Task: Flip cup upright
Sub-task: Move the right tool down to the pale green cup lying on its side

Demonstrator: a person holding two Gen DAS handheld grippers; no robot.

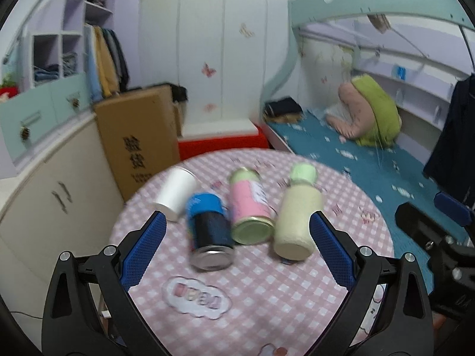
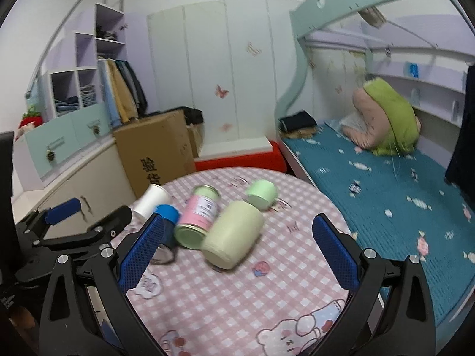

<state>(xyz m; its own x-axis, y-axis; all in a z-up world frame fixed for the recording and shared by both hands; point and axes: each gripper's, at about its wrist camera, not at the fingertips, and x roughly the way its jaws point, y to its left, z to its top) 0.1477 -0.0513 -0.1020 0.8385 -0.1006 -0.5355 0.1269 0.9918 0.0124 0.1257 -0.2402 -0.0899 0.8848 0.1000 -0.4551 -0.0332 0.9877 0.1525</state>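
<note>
Several cups lie on their sides on a round pink checked table (image 1: 267, 296): a white cup (image 1: 176, 192), a dark cup with a blue lid (image 1: 209, 228), a pink cup with green ends (image 1: 251, 207), and a cream cup with a green lid (image 1: 298, 216). My left gripper (image 1: 237, 231) is open just above them, empty. My right gripper (image 2: 239, 237) is open and empty, with the cream cup (image 2: 234, 238) lying between its fingers' line. The pink cup (image 2: 199, 218), blue lid (image 2: 167, 212) and white cup (image 2: 151, 201) lie to its left.
A cardboard box (image 1: 139, 136) and cream cabinet (image 1: 59, 192) stand left of the table. A bed with a blue cover (image 2: 386, 192) runs along the right. A red step (image 1: 222, 145) lies beyond the table. The other gripper shows at each view's edge (image 2: 74, 231).
</note>
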